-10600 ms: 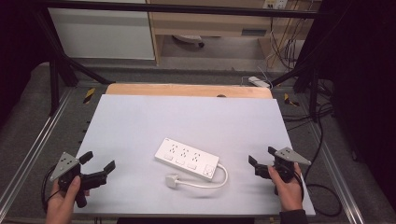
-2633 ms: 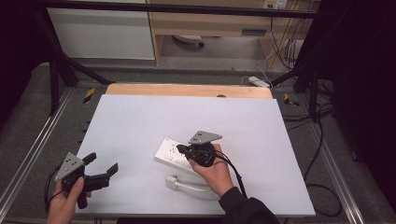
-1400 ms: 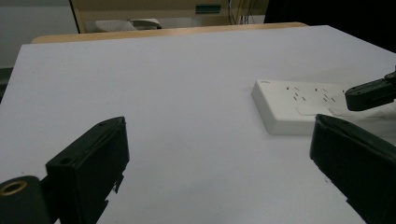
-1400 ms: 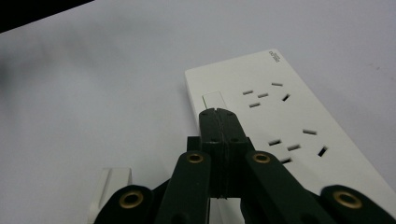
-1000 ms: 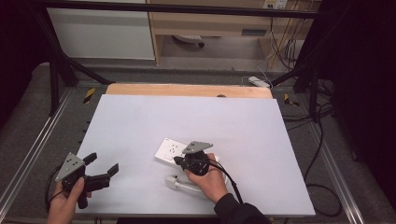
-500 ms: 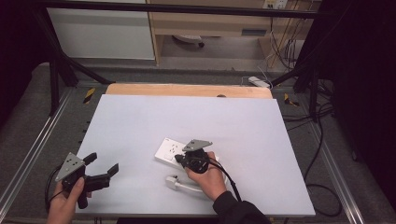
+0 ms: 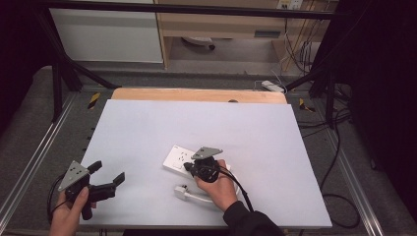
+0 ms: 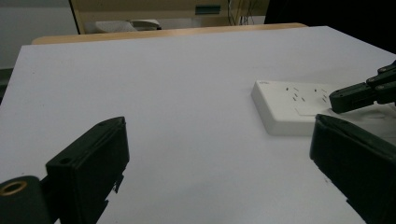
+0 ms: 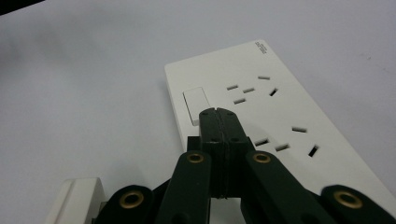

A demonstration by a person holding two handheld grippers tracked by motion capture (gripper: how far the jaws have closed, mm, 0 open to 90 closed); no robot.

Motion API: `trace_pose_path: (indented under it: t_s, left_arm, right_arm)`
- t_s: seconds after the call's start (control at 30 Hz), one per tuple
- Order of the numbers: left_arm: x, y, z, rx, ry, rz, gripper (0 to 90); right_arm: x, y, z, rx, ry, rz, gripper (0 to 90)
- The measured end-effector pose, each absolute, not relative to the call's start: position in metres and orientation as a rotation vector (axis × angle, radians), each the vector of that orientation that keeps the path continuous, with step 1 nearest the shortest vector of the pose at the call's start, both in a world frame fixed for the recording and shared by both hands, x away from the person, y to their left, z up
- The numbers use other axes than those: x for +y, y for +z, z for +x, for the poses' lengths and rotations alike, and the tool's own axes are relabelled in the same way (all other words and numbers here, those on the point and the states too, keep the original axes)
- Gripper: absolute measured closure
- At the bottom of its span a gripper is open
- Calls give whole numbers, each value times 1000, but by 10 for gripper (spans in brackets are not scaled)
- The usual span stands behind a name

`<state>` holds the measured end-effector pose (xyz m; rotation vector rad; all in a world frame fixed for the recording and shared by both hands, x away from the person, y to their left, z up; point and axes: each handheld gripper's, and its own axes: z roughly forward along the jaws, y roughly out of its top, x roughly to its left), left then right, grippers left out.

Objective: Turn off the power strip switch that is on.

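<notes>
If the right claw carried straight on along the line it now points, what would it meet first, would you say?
Most likely the rocker switch on the white power strip: the shut right claw points at it from just above. Whether it already touches the strip is unclear.

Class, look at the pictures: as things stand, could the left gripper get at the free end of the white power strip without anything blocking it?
Probably yes. The left gripper is open, and bare table lies between it and the power strip. The right gripper, jaws shut, sits over the strip near its switch, but the near end looks free.
</notes>
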<state>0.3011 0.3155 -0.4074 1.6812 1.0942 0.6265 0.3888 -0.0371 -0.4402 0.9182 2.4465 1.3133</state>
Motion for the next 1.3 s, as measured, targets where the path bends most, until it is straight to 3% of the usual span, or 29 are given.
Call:
trace_pose_path:
  t_s: [1.3]
  left_arm:
    - [316, -407, 301, 1093, 628, 1679, 46]
  right_arm:
    - [-33, -442, 386, 2443, 1320, 890, 900]
